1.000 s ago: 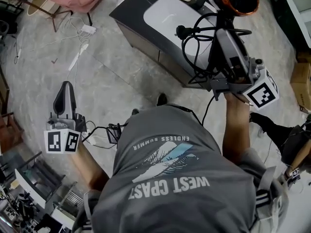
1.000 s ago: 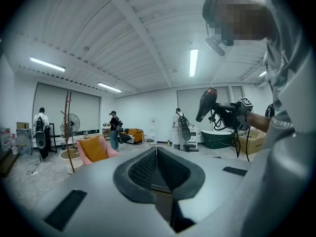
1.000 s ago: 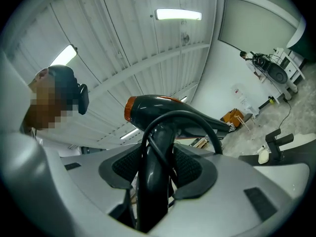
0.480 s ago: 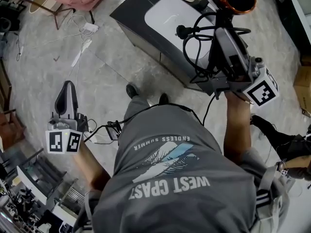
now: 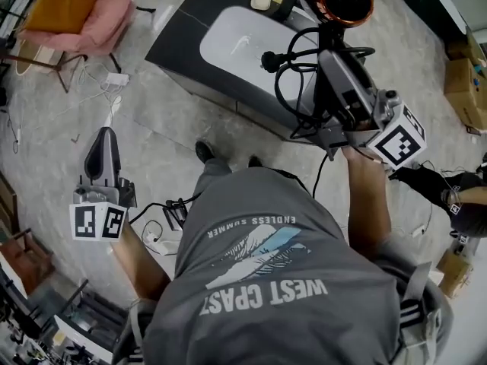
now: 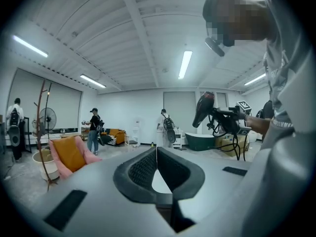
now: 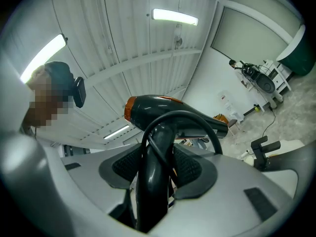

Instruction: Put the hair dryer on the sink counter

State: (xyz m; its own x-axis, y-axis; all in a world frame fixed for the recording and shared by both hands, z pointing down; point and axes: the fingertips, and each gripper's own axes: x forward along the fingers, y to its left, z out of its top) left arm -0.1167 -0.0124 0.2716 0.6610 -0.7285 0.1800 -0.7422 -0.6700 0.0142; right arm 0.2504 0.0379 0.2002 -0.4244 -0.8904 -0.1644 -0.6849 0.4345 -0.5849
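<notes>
Bright, even indoor light fills the head view. The pale floor (image 5: 160, 139) shows only faint, soft-edged shadows, and the picture bows outward toward its edges. Long ceiling lights (image 6: 186, 64) supply the glow in the left gripper view and burn out to plain white. A light strip (image 7: 175, 17) flares the same way in the right gripper view. Both gripper views are round fisheye pictures, black at the corners, with straight lines bent near the rim. The hair dryer (image 7: 168, 112) carries glossy highlights, and the nearest surfaces are soft.

Hair dryer (image 5: 342, 2) black, copper end; basin (image 5: 236, 40) white; counter (image 5: 173, 42) dark grey.
</notes>
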